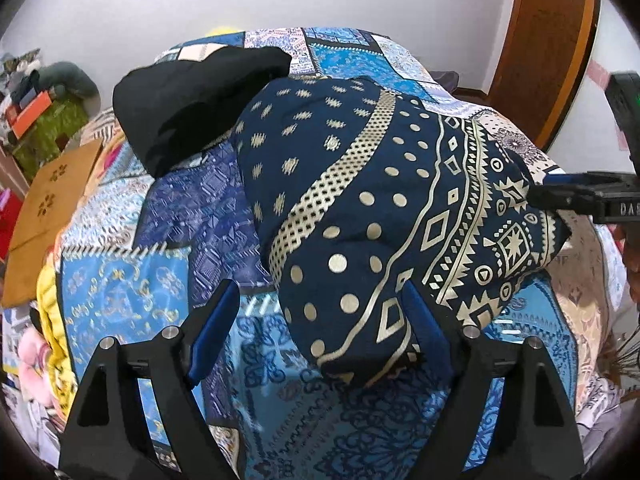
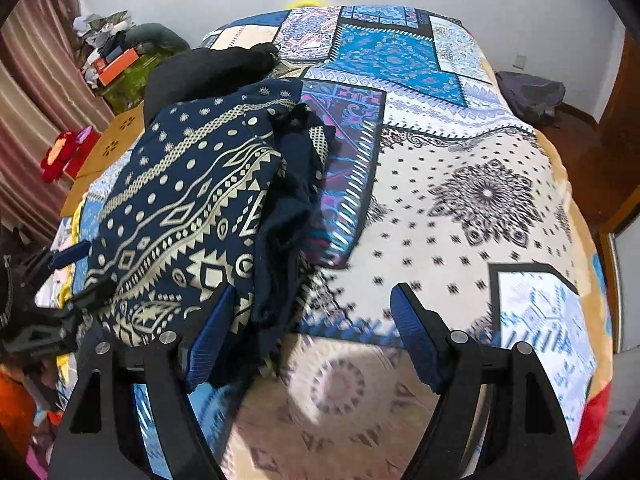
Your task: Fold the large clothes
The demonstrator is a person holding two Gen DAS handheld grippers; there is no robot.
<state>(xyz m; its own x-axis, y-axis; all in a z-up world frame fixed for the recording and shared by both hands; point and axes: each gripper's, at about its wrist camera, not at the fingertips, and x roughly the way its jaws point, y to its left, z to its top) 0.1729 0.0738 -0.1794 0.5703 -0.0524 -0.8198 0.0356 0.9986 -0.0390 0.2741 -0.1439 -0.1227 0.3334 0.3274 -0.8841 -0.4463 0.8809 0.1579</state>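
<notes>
While my left gripper [image 1: 320,328] stands with its blue pads spread wide, the near corner of the navy patterned garment [image 1: 384,208] lies between them, and the right pad sits against the cloth without pinching it. That garment is a folded bundle on the patchwork bedspread [image 1: 120,280], and I take it as my landmark. Beyond its far left corner lies a black garment [image 1: 192,112], overlapped by the navy edge. Left of the bundle the bedspread runs bare to the bed's side, where a tan cardboard sheet [image 1: 52,208] leans. At the bundle's right edge my right gripper [image 1: 576,194] shows in the left view, dark and cut off by the frame, so from there I cannot tell how its jaws stand. From the right view the jaws of that gripper [image 2: 312,336] are wide apart, holding nothing; the left pad touches the bundle's loose dark hem [image 2: 288,216], which hangs rumpled over the bedspread. To the right of the bundle a broad stretch of white and blue bedspread lies bare up to the bed's rounded edge, with a dark bag [image 2: 532,94] on the floor past it. The near bedspread under my right jaws is blurred, and the clutter [image 2: 112,60] beyond the black garment is too small to make out.
</notes>
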